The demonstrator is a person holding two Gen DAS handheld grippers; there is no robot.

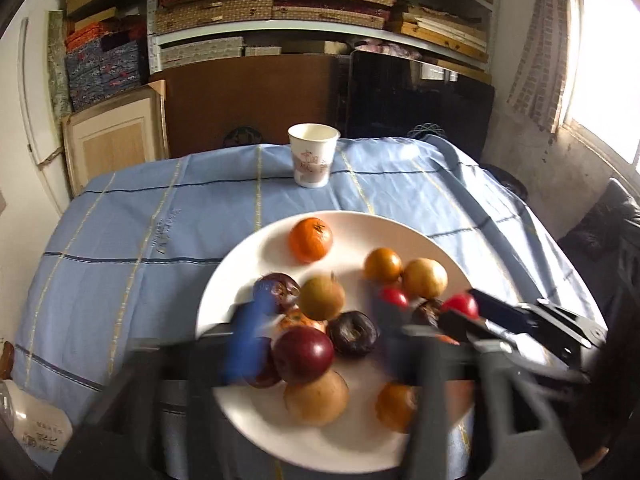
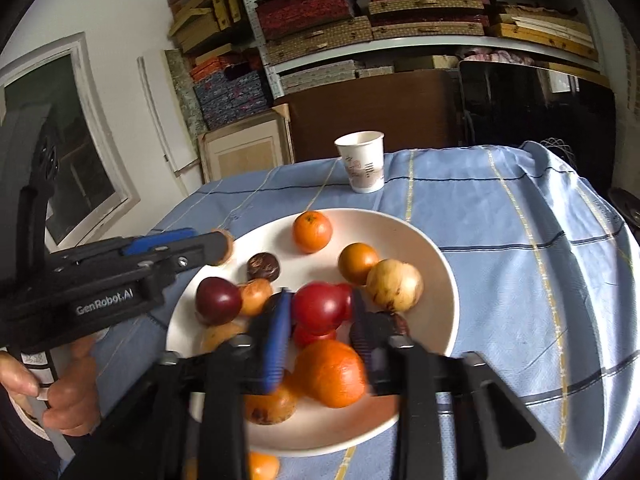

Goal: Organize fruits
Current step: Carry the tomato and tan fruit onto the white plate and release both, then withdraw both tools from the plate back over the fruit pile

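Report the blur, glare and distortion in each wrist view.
Left wrist view: the left gripper fingers smear with motion blur, the window at right blows out to white, and the paper cup stays sharp. Right wrist view: the right gripper is blurred, the shelves bow with fisheye curvature, corners go black, and the plate is evenly lit.

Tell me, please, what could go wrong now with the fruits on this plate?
1. The fruits lie crowded on the plate; the right tongs flank a red fruit that touches its neighbours, so lifting it may roll others off the shallow rim.
2. Both tongs work over the same plate; the left tongs could bump the right.
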